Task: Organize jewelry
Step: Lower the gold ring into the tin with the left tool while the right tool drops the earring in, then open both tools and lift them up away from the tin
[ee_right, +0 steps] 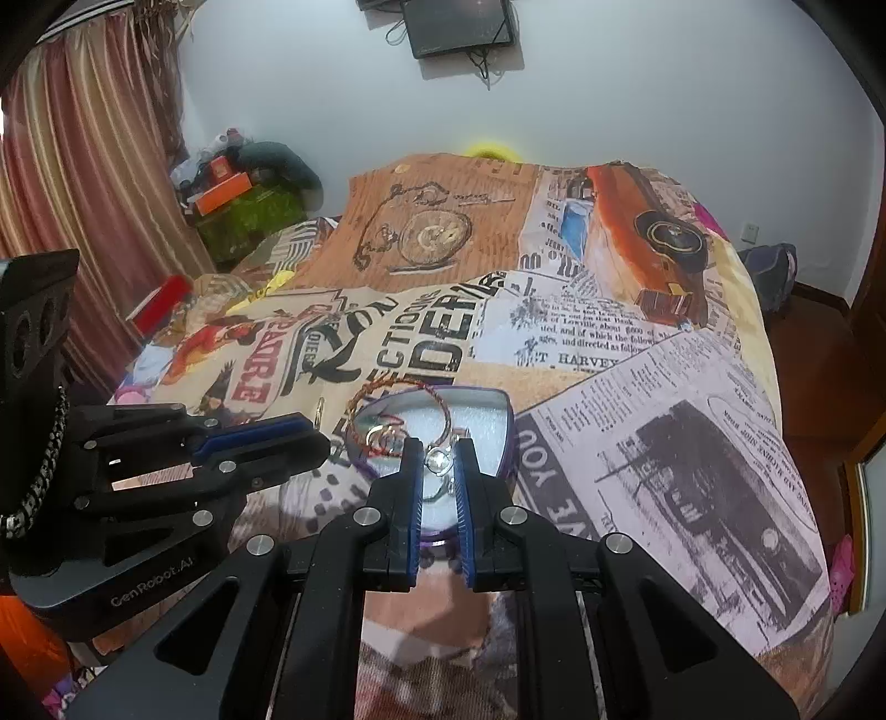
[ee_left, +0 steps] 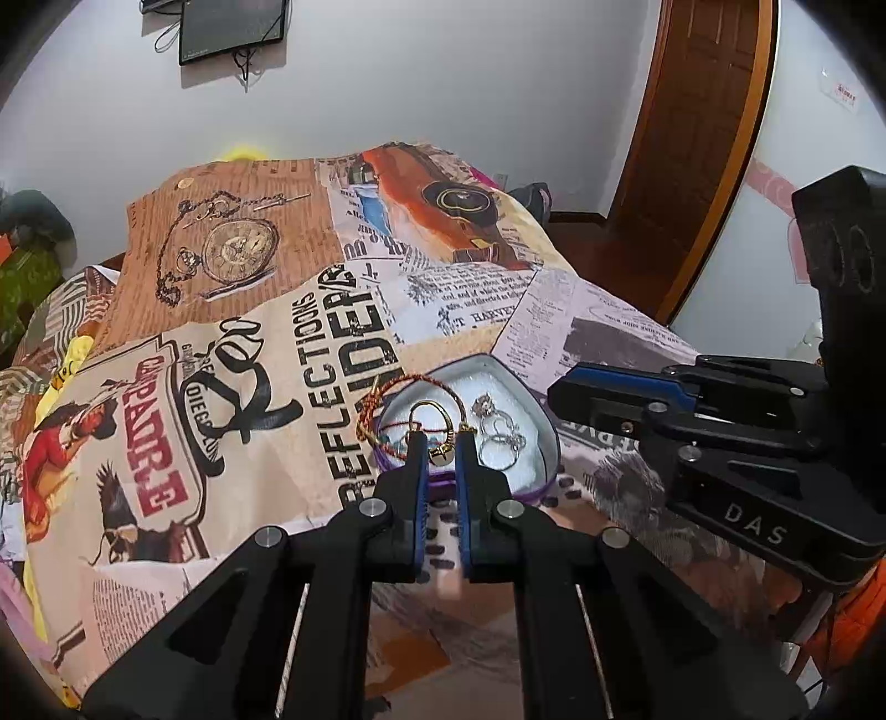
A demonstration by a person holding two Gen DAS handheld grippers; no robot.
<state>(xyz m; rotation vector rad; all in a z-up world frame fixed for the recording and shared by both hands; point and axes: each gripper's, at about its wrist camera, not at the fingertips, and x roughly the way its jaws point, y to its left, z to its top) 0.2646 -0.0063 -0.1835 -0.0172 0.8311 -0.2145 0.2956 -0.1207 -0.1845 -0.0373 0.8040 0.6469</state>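
A heart-shaped purple box (ee_left: 545,437) with a white lining lies on the printed cloth; it also shows in the right wrist view (ee_right: 501,421). It holds a gold ring (ee_left: 429,412), silver rings (ee_left: 498,435) and a red braided bracelet (ee_left: 387,396) that hangs over its rim. My left gripper (ee_left: 441,451) is over the box, jaws narrowly apart around a gold bead (ee_left: 441,455). My right gripper (ee_right: 437,462) is over the box too, jaws narrowly apart around a silver ring (ee_right: 437,461). Whether either piece is pinched is unclear.
The printed cloth (ee_left: 266,310) covers a table or bed. The right gripper's body (ee_left: 747,443) is close beside the box on the right; the left gripper's body (ee_right: 166,459) is on its left. A door (ee_left: 703,138) and a wall screen (ee_right: 457,25) lie beyond.
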